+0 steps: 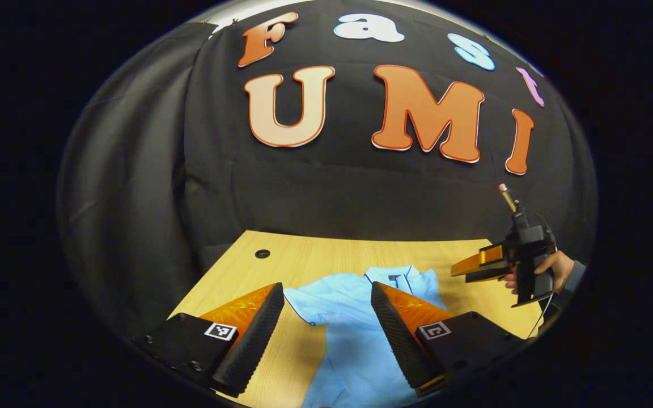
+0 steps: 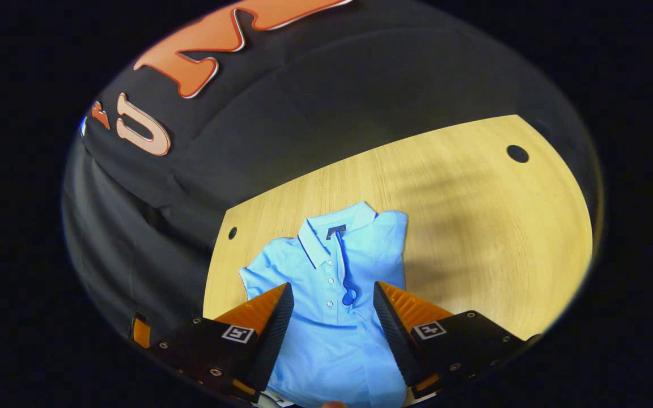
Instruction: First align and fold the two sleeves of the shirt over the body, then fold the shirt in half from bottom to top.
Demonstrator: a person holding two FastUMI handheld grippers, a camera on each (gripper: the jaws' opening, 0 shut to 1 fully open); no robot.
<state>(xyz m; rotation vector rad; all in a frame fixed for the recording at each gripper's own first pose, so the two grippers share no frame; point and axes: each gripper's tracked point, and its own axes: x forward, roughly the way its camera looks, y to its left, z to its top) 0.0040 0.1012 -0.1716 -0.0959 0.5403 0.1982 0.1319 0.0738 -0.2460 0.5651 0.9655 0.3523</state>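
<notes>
A light-blue polo shirt [image 2: 338, 294] lies flat on the wooden table [image 2: 474, 226], collar [image 2: 326, 235] toward the booth wall, buttons up. One sleeve [image 2: 261, 272] spreads outward; the opposite sleeve appears folded over the body, leaving a straight side edge. The right gripper [image 2: 329, 323] hovers above the shirt's middle, fingers spread apart and empty, the shirt between them. In the left gripper view, the left gripper [image 1: 326, 323] hangs over the spread sleeve [image 1: 309, 303] and table edge, likewise parted and empty. The right gripper [image 1: 474, 266], held by a hand [image 1: 550, 269], hangs beyond the shirt [image 1: 360, 340].
</notes>
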